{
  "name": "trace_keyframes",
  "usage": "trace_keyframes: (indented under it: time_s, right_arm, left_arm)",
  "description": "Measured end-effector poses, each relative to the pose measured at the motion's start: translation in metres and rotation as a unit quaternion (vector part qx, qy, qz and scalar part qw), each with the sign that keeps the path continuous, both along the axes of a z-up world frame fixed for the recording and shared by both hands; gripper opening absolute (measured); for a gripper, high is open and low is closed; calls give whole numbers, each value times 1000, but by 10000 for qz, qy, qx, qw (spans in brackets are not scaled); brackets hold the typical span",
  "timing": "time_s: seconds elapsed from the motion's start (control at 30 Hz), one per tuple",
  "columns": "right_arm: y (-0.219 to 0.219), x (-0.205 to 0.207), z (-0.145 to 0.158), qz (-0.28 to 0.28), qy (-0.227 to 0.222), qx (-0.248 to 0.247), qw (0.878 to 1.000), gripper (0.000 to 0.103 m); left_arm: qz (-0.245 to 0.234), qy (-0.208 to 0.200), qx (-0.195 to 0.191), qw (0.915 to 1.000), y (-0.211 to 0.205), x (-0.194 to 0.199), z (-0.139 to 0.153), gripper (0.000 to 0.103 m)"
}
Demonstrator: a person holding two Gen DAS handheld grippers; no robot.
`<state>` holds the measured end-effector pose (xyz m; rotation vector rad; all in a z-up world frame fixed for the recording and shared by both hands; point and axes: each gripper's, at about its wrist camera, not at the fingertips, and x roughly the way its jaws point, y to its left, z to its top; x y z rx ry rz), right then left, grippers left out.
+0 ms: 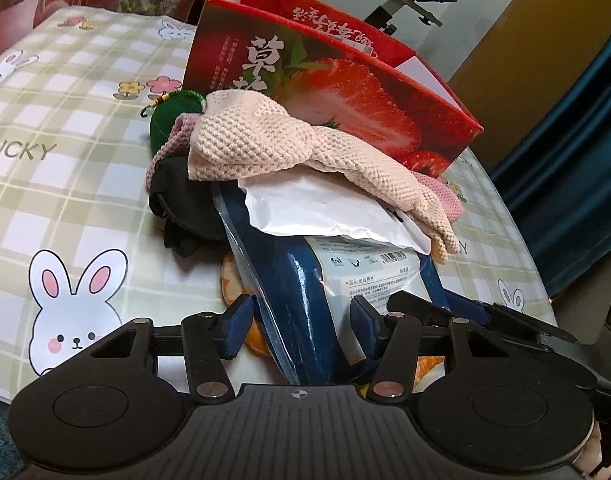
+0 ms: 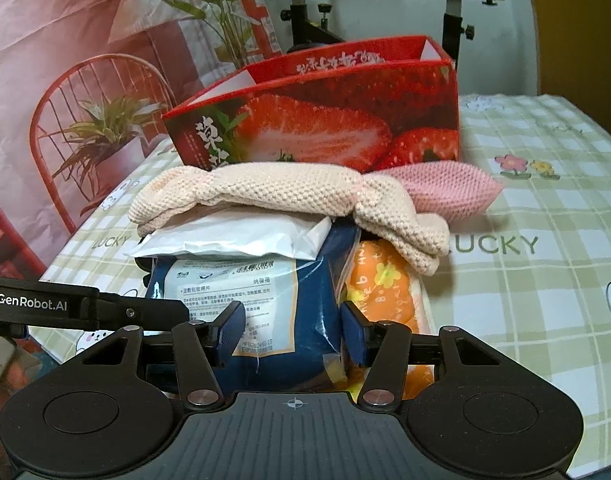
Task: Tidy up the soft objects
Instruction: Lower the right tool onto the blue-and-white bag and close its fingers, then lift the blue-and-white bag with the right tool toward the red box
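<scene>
Looking along the left gripper (image 1: 299, 326), its two blue pads are spread apart on each side of the blue pack (image 1: 301, 300), not squeezing it. The pack lies straight ahead, long way pointing away toward the strawberry box (image 1: 345, 92). On top sit a white pouch (image 1: 325, 208) and a cream knitted cloth (image 1: 273, 144). A black soft thing (image 1: 181, 208) and a green pouch (image 1: 165, 124) lie to the left.

From the right gripper (image 2: 293, 330), the jaws are open too, with the same blue pack (image 2: 265, 304) between them. An orange soft pack (image 2: 385, 292) touches its right side. The pink knitted cloth (image 2: 445, 188) lies behind, by the box (image 2: 325, 128). Both grippers look about equally near, so either could close on the pack.
</scene>
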<state>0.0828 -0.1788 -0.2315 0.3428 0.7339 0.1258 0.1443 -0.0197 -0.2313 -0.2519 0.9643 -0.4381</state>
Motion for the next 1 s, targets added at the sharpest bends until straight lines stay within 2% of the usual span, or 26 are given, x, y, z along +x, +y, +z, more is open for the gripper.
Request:
trace_keyframes:
  time_s: [0.2,0.33,0.67,1.0]
  right_arm:
    - [4,5,-1,-11,8,-18,10000,50]
    - [5,3,2,27,-8,10,10000,48]
    - [11,-5,14,172,-169,16,9997,46]
    - [14,-6,10,221,-67,-7,9997,42]
  left_arm:
    - [-31,-17,-120,9999,5,2,-1,56]
    - [-115,-102,-176,9997,5,0,1,52]
    - [-21,-348,-219,9992,11,-8,14,51]
    - [93,-177,-259,9995,20,-7,7,51]
